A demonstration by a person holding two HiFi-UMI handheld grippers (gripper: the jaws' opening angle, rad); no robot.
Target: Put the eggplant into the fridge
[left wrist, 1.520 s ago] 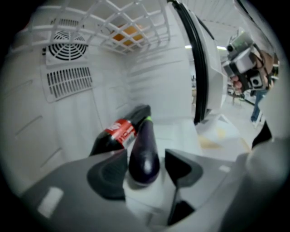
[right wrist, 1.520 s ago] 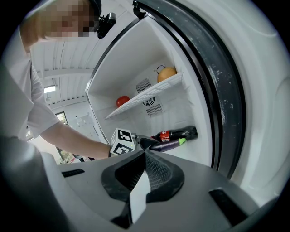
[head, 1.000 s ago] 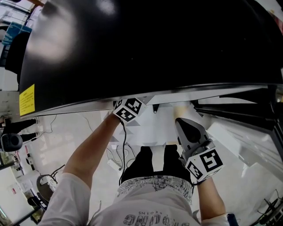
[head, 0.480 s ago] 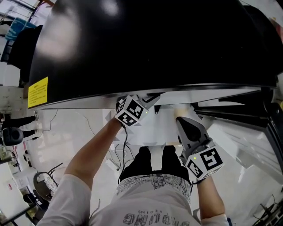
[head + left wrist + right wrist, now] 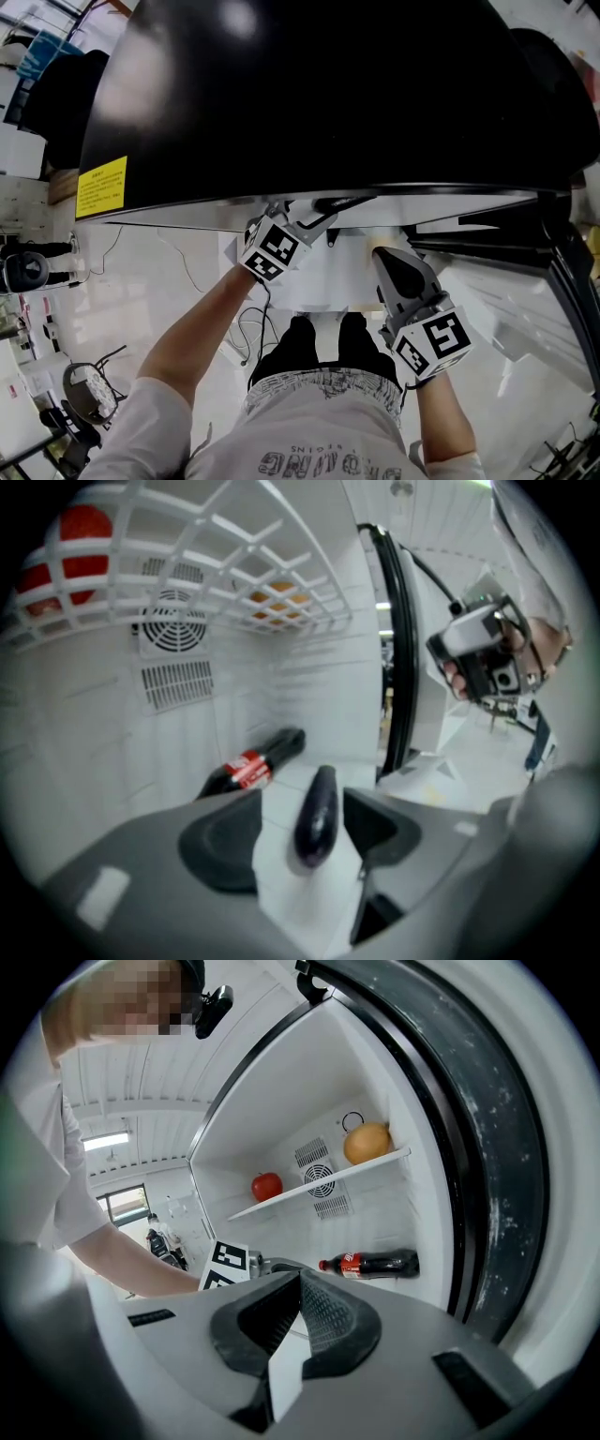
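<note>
Head view: the black top of the fridge [image 5: 309, 94] covers the whole interior, and the left gripper [image 5: 300, 829] is under its front edge, so only the marker cube [image 5: 272, 251] shows there, jaws out of sight. Left gripper view: the base of the bottle [image 5: 246, 766] sits behind the left jaw, label too small to read; the red item [image 5: 80, 532] on the wire shelf [image 5: 234, 546] is cut by the picture's edge, the orange item [image 5: 277, 600] blurred behind the bars. Right gripper view: the left gripper's jaws are hidden behind the right gripper [image 5: 298, 1283] — only its cube shows.
</note>
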